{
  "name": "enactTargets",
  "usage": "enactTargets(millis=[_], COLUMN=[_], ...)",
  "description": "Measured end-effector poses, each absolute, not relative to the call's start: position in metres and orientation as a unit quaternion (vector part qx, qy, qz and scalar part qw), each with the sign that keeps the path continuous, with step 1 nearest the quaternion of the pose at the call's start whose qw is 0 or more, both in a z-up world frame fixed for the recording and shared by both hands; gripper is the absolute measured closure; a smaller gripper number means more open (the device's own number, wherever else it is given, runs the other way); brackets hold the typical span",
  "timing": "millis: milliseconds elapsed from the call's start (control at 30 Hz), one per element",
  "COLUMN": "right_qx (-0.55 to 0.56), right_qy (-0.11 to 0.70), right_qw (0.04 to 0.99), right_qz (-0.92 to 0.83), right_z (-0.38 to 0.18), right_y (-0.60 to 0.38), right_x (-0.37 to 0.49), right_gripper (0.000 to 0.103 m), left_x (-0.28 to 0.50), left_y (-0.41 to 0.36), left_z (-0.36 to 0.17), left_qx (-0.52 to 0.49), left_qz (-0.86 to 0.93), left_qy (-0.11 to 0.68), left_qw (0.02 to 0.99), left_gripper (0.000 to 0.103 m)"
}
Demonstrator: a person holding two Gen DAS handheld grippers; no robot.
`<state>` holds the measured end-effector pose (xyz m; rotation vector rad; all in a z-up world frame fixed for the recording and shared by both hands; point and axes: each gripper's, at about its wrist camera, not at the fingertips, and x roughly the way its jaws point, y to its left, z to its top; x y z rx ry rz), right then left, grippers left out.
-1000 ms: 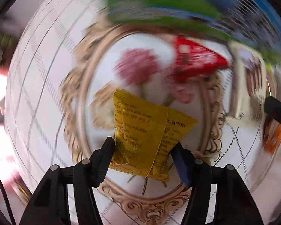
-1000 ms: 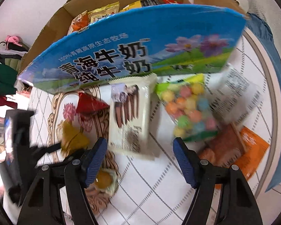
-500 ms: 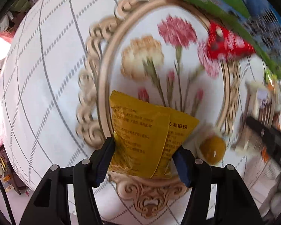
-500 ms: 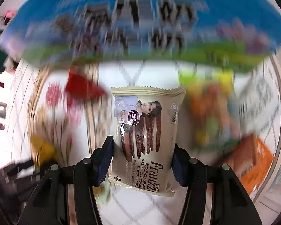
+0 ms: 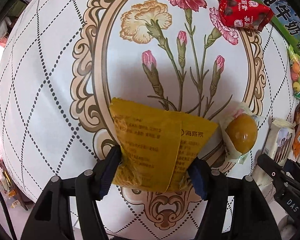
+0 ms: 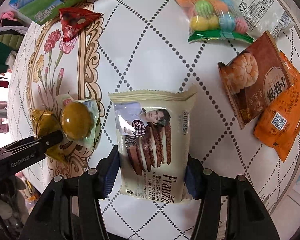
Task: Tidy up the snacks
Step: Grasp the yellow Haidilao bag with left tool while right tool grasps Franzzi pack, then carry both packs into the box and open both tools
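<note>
Step in hand: both grippers low over the table (image 6: 150, 46), each with a snack between its jaws.

Left gripper (image 5: 154, 172): jaws opening, pads still at the sides of the yellow packet (image 5: 156, 146), which looks to be resting on the flower print. I judge a set-down under way. Packet's long axis runs along the fingers, top edge pointing away.

Right gripper (image 6: 152, 177): clamped on the lower end of the cookie pack (image 6: 152, 140). Pack lies lengthwise along the fingers, serrated top away.

Next, probably: free the packet cleanly, clear of the wrapped yolk ball (image 5: 241, 133) just beside it.
</note>
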<state>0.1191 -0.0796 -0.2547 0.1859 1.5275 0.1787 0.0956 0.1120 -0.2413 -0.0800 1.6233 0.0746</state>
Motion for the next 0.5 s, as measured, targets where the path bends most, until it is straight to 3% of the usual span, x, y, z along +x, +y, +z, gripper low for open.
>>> enactTargets(millis=[300,433,500], right_qx=[0.071,0.061,0.052], right_qy=[0.684,0.675,0.667], right_qw=[0.723,0.731,0.739], right_qz=[0.069,0.071,0.078], right_z=[-0.256,-0.251,-0.243], right_y=[-0.069,-0.063,-0.058], right_x=[0.113,0.106,0.103], right_gripper=[0.043,0.044,0.045], left_x=[0.115,0.103,0.098], left_y=[0.122,0.121,0.120], left_z=[-0.234,-0.222,-0.210], left_qx=[-0.034,-0.034,-0.040], left_qz=[0.034,0.031,0.021], left_qy=[0.720,0.712,0.707], left_qw=[0.692,0.701,0.706], left_gripper=[0.040,0.054,0.055])
